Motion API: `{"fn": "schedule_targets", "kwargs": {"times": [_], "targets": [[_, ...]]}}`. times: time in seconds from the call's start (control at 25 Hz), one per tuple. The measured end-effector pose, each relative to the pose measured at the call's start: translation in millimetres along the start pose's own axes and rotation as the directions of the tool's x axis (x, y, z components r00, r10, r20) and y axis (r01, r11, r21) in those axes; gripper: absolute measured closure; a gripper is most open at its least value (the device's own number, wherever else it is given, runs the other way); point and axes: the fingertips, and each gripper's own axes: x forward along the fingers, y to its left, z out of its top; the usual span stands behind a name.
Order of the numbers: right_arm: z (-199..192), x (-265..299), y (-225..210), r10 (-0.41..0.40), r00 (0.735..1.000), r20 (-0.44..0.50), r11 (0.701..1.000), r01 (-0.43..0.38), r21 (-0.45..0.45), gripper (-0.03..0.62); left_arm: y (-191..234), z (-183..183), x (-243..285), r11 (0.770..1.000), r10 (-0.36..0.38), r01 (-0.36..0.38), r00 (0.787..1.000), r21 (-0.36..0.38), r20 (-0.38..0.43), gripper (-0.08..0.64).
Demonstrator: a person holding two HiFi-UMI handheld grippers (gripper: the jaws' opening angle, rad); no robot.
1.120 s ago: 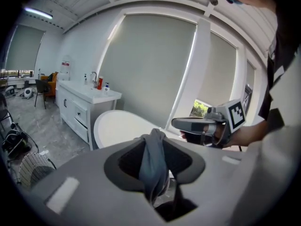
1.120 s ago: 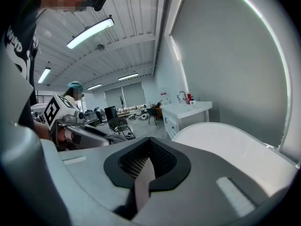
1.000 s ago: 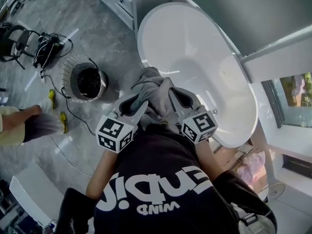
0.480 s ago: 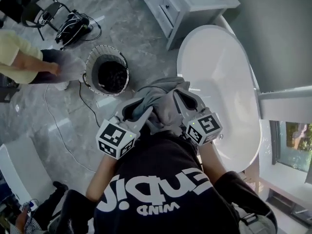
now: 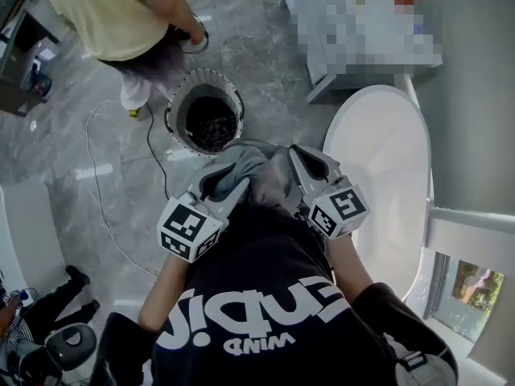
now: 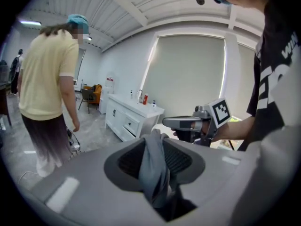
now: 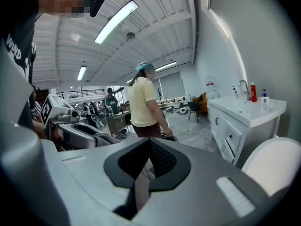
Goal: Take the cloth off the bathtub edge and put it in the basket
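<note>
observer: state of the fingers?

operator: my left gripper (image 5: 225, 182) is clamped on a bunched fold of the grey cloth (image 5: 259, 170), and the fold fills the gap between the pads. my right gripper (image 5: 312, 164) is closed on a much thinner strip of the same cloth. i judge that to be the weaker hold.

observer: location of the load?

operator: in the air, slung between my two grippers. it is clear of the bathtub (image 5: 378, 159) on my right and close to the near side of the basket (image 5: 179, 103), which stands on the floor ahead of me.

observer: list what could go wrong.

operator:
- the thin strip slips out of the right gripper. the cloth then swings from the left alone, and a loose end lands on the floor.
- i let go too soon. the bulk looks to be at the near rim rather than over the opening, so it would drape on the wall of the basket.
- i let go unevenly. one end drops in and the other drags it back out.
- a person in a yellow shirt (image 5: 121, 10) stands just beyond the basket with a hand low, and a wide swing could hit it.
- a cable (image 5: 95, 185) lies on the floor near the basket and is a trip risk.
</note>
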Motion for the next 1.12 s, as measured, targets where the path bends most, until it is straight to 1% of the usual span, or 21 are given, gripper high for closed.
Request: {"fn": "schedule_targets", "kwargs": {"times": [0.16, 0.32, 0.48, 0.64, 0.76, 0.88, 1.0, 1.12], "targets": [[6, 30, 0, 0.082, 0.996, -0.024, 0.997, -0.082, 0.001, 0.583, 20, 2, -4, 0.996, 0.088, -0.088, 0.996, -0.023, 0.000, 0.449], [13, 54, 6, 0.152, 0.988, -0.038, 0.988, -0.153, -0.024, 0.583, 40, 3, -5, 0.986, 0.154, -0.154, 0.988, -0.061, 0.003, 0.449], [15, 69, 13, 0.189, 0.980, -0.054, 0.981, -0.191, -0.038, 0.583, 60, 2, -14, 0.974, 0.214, -0.212, 0.977, -0.081, 0.005, 0.449], [16, 78, 16, 0.213, 0.975, -0.067, 0.975, -0.216, -0.043, 0.583, 74, 7, -16, 0.965, 0.242, -0.239, 0.970, -0.109, 0.016, 0.449], [19, 86, 13, 0.233, 0.970, -0.073, 0.970, -0.237, -0.048, 0.583, 80, 20, -15, 0.961, 0.251, -0.243, 0.967, -0.133, 0.051, 0.449], [23, 94, 10, 0.241, 0.968, -0.075, 0.968, -0.246, -0.051, 0.583, 89, 41, -15, 0.959, 0.261, -0.248, 0.962, -0.139, 0.085, 0.449], [29, 105, 11, 0.251, 0.966, -0.070, 0.965, -0.255, -0.063, 0.583, 105, 64, -19, 0.953, 0.289, -0.274, 0.951, -0.132, 0.111, 0.449], [38, 117, 14, 0.256, 0.965, -0.058, 0.963, -0.260, -0.076, 0.583, 122, 89, -27, 0.950, 0.308, -0.294, 0.940, -0.108, 0.146, 0.448]]}}
